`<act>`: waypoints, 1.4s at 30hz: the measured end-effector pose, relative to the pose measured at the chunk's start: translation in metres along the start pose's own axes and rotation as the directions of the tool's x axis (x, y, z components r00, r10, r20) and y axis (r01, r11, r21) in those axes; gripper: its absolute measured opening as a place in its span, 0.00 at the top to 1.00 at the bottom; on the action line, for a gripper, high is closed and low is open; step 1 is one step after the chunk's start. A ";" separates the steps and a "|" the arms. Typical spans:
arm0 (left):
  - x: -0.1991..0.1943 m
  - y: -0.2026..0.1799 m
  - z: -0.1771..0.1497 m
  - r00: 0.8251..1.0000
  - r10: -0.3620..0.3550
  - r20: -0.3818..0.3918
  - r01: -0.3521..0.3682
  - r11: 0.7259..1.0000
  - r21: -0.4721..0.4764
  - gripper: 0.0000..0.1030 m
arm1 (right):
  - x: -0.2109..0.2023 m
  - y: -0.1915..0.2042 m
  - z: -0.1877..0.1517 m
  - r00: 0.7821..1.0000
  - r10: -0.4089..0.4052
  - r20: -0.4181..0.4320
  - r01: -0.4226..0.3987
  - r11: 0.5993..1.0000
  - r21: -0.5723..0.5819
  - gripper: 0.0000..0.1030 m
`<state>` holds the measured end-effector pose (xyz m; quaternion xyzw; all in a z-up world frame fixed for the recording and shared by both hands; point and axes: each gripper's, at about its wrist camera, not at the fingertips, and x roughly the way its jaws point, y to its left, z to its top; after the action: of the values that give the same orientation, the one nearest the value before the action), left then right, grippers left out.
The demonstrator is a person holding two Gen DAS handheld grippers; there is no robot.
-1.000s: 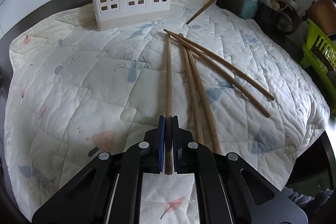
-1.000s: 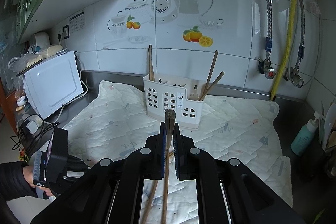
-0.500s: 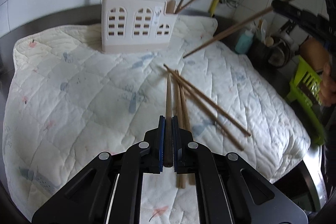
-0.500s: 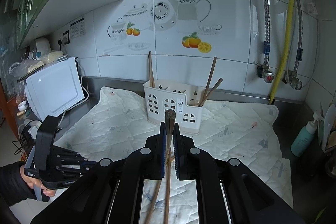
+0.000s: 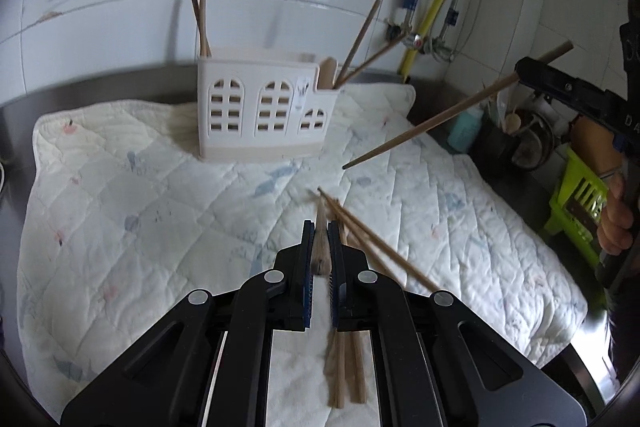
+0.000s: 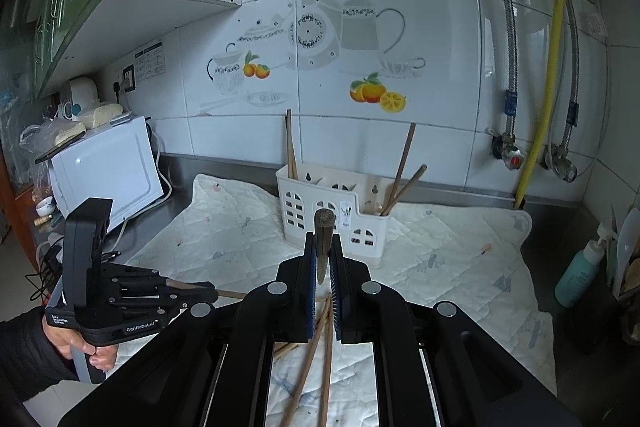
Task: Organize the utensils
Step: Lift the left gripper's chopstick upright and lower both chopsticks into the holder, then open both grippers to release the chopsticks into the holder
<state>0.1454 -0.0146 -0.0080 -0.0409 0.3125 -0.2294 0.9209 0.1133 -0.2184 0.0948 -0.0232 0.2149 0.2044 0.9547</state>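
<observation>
Partway, I judge; four chopsticks already stand in white caddy [image 5: 260, 115]; left gripper [image 5: 319, 247] clamped on one chopstick [image 5: 320, 227], right gripper [image 6: 323, 255] clamped on another [image 6: 323, 227], both above quilted mat [image 5: 120, 187]; several loose chopsticks [image 5: 372, 239] still lie on mat.

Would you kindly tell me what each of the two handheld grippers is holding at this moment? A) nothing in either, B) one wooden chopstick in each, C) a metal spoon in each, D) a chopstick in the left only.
B: the left gripper is closed on a wooden chopstick, and the right gripper is clamped on another wooden chopstick.
</observation>
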 end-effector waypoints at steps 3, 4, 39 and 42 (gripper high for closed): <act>-0.006 0.001 0.012 1.000 0.004 0.024 -0.005 1.000 0.003 0.96 | 0.000 0.000 0.011 1.000 -0.001 0.010 0.002 1.000 -0.016 0.94; -0.008 0.001 0.017 0.999 0.009 0.032 -0.009 1.000 0.007 0.96 | 0.000 -0.002 0.015 1.000 0.004 0.010 -0.003 1.000 -0.016 0.94; 0.018 0.040 0.228 0.947 0.185 0.263 -0.206 0.977 0.055 0.95 | 0.131 -0.044 0.108 0.987 -0.080 -0.141 0.068 0.994 -0.089 0.94; 0.029 0.048 0.222 0.954 0.193 0.231 -0.207 0.978 0.038 0.95 | 0.138 -0.045 0.103 0.985 -0.081 -0.155 0.068 0.994 -0.090 0.94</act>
<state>0.3167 -0.0004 0.1433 -0.0062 0.2012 -0.1385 0.9697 0.2858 -0.1932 0.1284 -0.0876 0.2803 0.1748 0.9398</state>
